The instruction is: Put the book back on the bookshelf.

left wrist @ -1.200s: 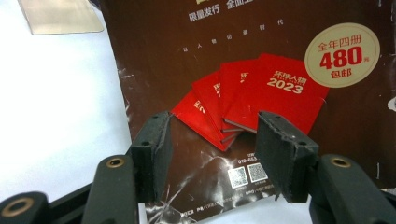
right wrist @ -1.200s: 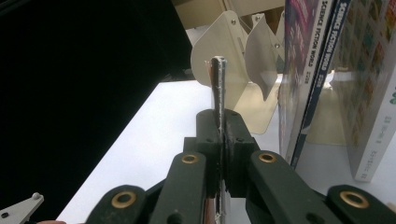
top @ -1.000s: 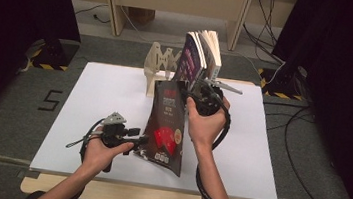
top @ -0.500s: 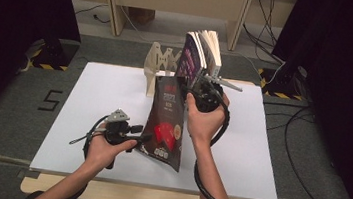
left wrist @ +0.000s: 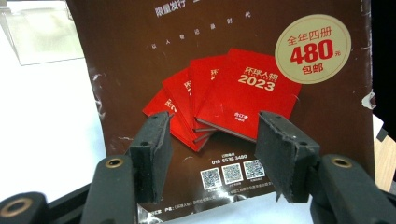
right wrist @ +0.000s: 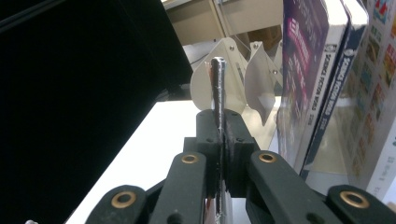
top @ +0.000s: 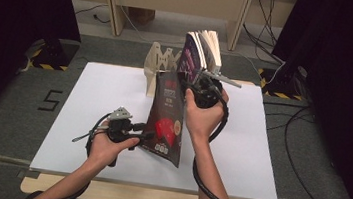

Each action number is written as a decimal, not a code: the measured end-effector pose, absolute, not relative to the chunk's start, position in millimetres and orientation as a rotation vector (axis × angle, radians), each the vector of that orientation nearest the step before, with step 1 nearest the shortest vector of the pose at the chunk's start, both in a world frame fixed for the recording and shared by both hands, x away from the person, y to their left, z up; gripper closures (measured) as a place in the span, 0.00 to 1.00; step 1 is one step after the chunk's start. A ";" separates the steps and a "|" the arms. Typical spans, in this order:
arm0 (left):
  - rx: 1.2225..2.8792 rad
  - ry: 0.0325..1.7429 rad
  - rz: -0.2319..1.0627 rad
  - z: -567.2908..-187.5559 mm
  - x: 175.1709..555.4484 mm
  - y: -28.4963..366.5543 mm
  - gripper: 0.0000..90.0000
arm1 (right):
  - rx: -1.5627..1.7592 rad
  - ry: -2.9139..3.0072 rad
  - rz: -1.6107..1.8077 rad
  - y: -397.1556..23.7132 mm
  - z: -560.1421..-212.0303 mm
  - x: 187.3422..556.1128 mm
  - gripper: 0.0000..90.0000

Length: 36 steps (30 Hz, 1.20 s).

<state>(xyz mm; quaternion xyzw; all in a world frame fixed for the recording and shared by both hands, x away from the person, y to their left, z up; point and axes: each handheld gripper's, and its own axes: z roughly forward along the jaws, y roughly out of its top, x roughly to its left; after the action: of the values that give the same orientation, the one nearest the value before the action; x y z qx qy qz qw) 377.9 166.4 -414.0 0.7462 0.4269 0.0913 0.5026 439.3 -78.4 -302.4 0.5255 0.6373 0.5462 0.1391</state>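
- Right tongs (top: 192,83) pinch the brown magazine (top: 166,116) at its top edge, holding it upright above the white surface (top: 89,94), just in front of the wooden rack (top: 161,60).
- Left tongs (top: 144,137) spread, at its lower edge, not gripping.
- Advice: steady the bottom, keep the spine vertical, aim for the free slot beside the standing books (top: 203,49).
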 end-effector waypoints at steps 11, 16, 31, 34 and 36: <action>1.788 1.035 0.233 -407.8 383.6 166.5 0.49 | 1.519 1.806 1.600 -74.6 -297.7 442.2 0.97; 1.776 1.025 0.244 -402.6 387.7 165.3 0.49 | 1.510 1.793 1.609 -72.9 -297.6 444.0 0.97; 1.745 0.988 0.260 -376.6 400.3 157.5 0.48 | 1.495 1.757 1.621 -65.7 -293.7 450.1 0.97; 1.744 0.977 0.271 -368.8 404.3 154.5 0.48 | 1.500 1.755 1.624 -64.0 -292.9 451.7 0.97; 1.744 0.972 0.275 -365.9 405.6 153.7 0.47 | 1.497 1.750 1.630 -63.3 -291.9 453.3 0.97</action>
<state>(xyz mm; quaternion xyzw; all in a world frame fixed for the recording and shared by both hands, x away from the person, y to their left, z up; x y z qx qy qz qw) 405.6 153.7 -365.9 0.7317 0.4078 0.1153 0.5339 453.3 -63.3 -291.9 0.5237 0.6124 0.5703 0.1594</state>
